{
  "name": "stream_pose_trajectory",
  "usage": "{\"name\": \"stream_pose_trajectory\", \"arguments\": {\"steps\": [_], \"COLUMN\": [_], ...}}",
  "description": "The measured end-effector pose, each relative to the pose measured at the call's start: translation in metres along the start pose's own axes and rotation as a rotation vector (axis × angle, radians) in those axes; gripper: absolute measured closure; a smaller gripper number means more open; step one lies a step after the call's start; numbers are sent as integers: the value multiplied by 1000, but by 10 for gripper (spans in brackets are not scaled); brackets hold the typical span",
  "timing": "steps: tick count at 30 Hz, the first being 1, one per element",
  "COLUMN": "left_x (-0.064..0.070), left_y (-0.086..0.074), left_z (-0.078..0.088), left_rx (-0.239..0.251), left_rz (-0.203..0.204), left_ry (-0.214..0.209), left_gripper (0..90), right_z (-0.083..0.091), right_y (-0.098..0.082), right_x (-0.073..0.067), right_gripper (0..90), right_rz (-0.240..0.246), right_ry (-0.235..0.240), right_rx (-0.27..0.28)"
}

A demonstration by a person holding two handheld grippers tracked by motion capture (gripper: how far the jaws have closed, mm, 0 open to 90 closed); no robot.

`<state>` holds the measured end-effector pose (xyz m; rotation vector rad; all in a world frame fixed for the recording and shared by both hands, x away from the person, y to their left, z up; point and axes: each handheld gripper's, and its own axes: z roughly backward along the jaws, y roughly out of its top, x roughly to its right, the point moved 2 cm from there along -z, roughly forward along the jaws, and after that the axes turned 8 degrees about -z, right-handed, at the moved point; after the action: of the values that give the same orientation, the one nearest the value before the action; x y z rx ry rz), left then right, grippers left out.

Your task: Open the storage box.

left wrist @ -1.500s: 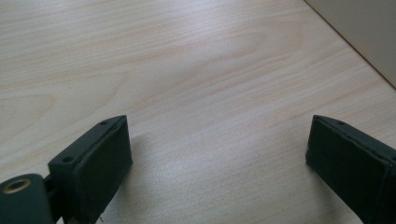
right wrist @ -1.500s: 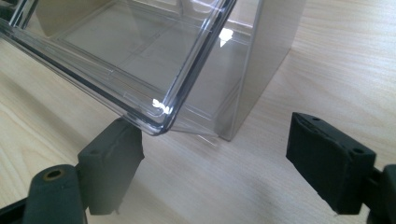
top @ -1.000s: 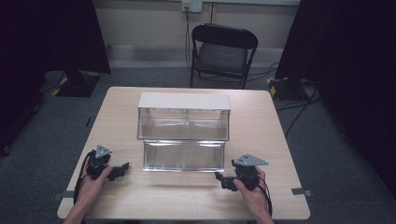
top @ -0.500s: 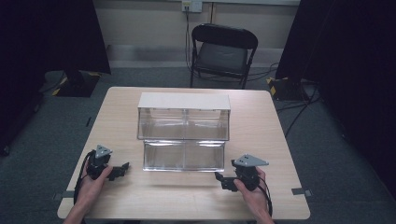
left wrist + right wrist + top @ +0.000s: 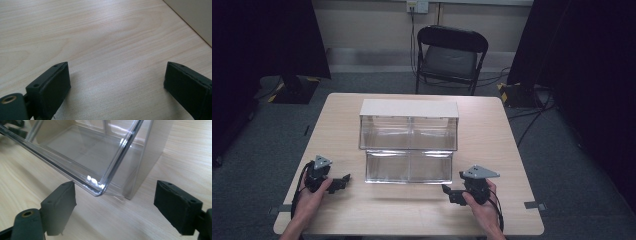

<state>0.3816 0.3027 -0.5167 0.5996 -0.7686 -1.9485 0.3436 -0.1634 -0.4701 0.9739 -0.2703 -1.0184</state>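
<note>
standing at the near edge of a pale wood-grain table [image 5: 492, 125], a person holds a black two-jaw gripper in each hand, both resting low on the tabletop. the left gripper [image 5: 343, 181] sits near the front left corner, well apart from the clear two-tier box [image 5: 409, 142] in the middle; in the left gripper view its jaws are spread wide over bare laminate, with flat, matte, rubbery-looking rectangular pads and small screw holes along their edges. the right gripper [image 5: 450, 193] lies just off the box's front right corner, and in the right gripper view its jaws also stand wide apart, holding nothing, with the rounded transparent corner of the lower tier just ahead between them. the box is glossy see-through plastic with thin dividers, stepped in two levels, with an opaque whitish flat top on the upper tier and a frosted side panel. each gripper carries a grey three-cornered plate on top. behind the table stands a black folding chair [image 5: 451, 56] on grey carpet. no label or writing can be read anywhere.
</note>
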Motion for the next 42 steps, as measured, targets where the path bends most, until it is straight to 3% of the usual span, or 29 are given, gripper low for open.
{"name": "stream_pose_trajectory", "arguments": {"steps": [42], "left_x": [0], "left_y": [0], "left_z": [0], "left_rx": [-1], "left_rz": [0], "left_ry": [0], "left_gripper": [62], "right_z": [11], "right_y": [5], "right_x": [-4], "right_gripper": [170], "right_rz": [28], "right_ry": [32], "right_rx": [64]}}
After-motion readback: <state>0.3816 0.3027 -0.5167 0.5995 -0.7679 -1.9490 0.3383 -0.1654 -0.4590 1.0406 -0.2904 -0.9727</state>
